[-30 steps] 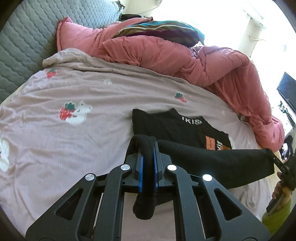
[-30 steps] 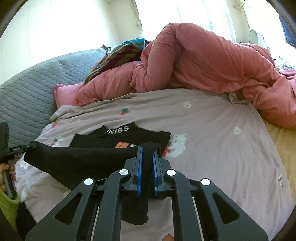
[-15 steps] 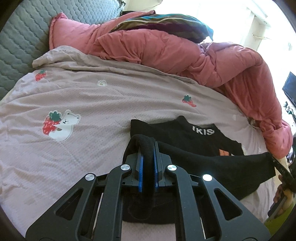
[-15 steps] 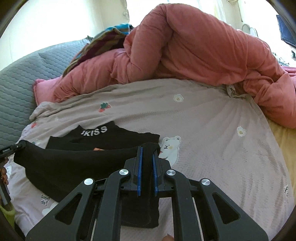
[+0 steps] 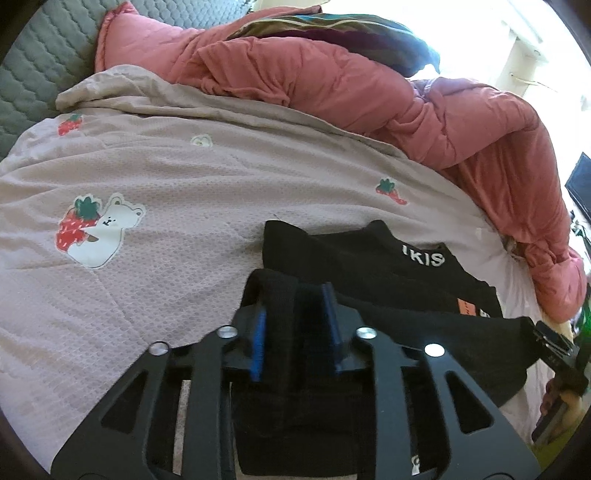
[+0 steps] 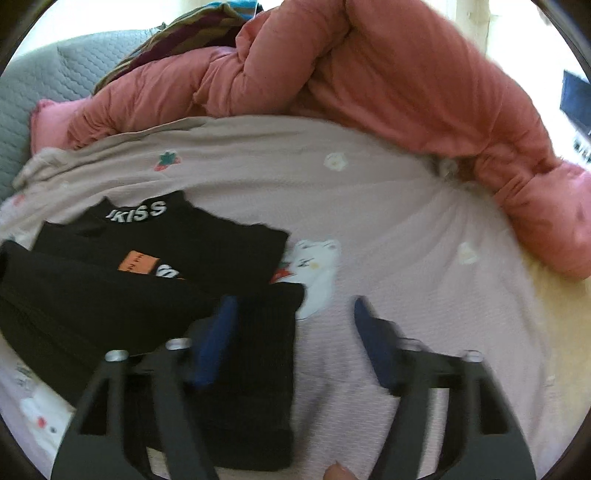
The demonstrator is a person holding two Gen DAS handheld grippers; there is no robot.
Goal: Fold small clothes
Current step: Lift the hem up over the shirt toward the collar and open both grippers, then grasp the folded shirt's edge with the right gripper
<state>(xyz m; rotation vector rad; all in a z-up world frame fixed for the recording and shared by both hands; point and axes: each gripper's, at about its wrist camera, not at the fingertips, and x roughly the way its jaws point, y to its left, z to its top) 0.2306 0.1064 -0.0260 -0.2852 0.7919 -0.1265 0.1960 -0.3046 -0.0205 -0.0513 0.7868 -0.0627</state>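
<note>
A small black garment [image 5: 369, 266] with white letters and an orange patch lies on the pink bedsheet [image 5: 184, 206]; its near half is folded over the far half. My left gripper [image 5: 295, 317] is open, with the garment's left corner lying loose between its blue pads. In the right wrist view the garment [image 6: 166, 251] lies at the left. My right gripper [image 6: 291, 332] is wide open, the garment's right corner resting by its left pad. The right gripper also shows at the far right of the left wrist view [image 5: 557, 354].
A bunched pink duvet [image 5: 369, 92] runs along the far side and right of the bed, with a striped cloth [image 5: 332, 33] on top. A grey quilted headboard [image 5: 33, 55] is at the left. A hand [image 5: 557, 402] holds the right gripper.
Both grippers lowered the folded edge forward onto the garment and opened. The right gripper opened wide and let the corner drop; the left jaws parted too.
</note>
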